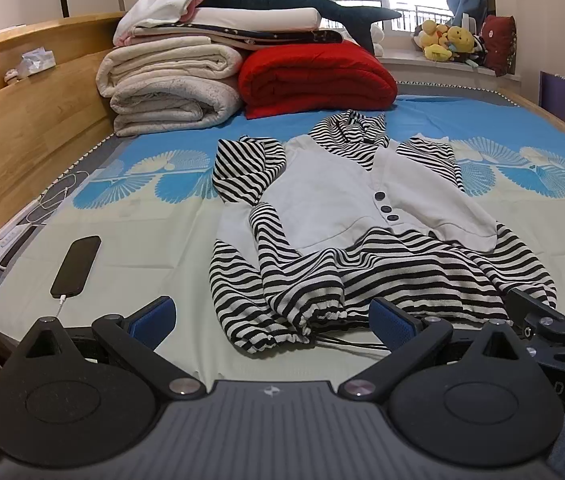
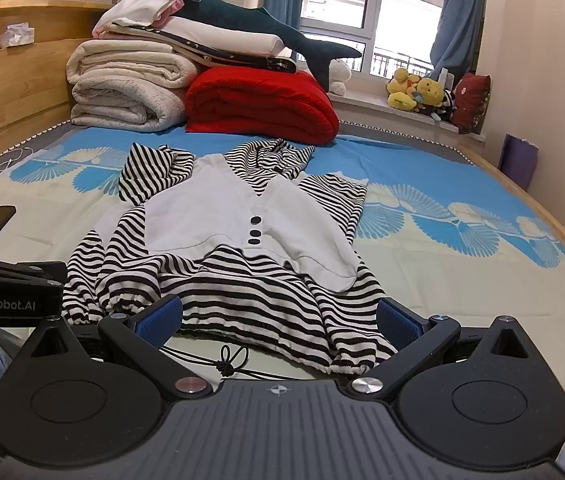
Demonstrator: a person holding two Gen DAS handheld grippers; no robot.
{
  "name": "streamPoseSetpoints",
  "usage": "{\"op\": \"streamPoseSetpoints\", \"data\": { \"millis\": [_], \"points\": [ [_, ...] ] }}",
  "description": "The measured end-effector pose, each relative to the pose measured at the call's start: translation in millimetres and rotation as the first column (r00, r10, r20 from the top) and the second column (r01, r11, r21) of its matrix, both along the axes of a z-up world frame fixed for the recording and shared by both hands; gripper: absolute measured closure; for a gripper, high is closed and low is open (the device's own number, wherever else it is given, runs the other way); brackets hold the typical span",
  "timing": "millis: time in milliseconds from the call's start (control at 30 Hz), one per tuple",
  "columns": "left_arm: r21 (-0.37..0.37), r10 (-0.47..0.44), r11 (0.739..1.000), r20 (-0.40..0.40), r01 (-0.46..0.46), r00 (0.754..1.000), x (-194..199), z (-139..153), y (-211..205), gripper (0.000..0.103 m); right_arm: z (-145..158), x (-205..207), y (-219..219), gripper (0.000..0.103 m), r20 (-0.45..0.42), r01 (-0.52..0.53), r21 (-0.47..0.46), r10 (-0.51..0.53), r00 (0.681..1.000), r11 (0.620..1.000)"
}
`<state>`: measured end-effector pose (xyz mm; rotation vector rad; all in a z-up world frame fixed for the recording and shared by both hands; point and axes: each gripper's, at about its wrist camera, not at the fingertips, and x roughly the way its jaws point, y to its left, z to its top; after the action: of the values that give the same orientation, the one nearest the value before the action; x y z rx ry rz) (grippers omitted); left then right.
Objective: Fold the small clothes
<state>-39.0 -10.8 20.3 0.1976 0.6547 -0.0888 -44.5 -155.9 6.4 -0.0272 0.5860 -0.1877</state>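
My left gripper [image 1: 272, 322] and right gripper [image 2: 280, 318] both hover with fingers apart over the striped top's [image 1: 346, 216] hem at the bed's [image 1: 154, 248] near edge.

The striped garment [image 1: 362, 240] is soft knit cloth with a smooth white panel and glossy dark buttons [image 1: 385, 208]. The bedsheet [image 1: 142, 232] is smooth printed cloth. The far cream blankets [image 1: 170, 84] look fleecy, the red quilt [image 1: 314, 76] matt. The headboard [image 1: 22, 120] is satin-finished wood. The phone [image 1: 76, 266] is glossy black.
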Motion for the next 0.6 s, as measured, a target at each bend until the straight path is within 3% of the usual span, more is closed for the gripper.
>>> {"op": "streamPoseSetpoints", "data": {
  "millis": [600],
  "points": [
    [0.001, 0.000, 1.000, 0.000, 0.000, 1.000, 0.7, -1.4, -0.8, 0.001, -1.8, 0.1, 1.5, 0.001, 0.001, -0.004, -0.002, 0.004, 1.000, 1.000]
  ]
}}
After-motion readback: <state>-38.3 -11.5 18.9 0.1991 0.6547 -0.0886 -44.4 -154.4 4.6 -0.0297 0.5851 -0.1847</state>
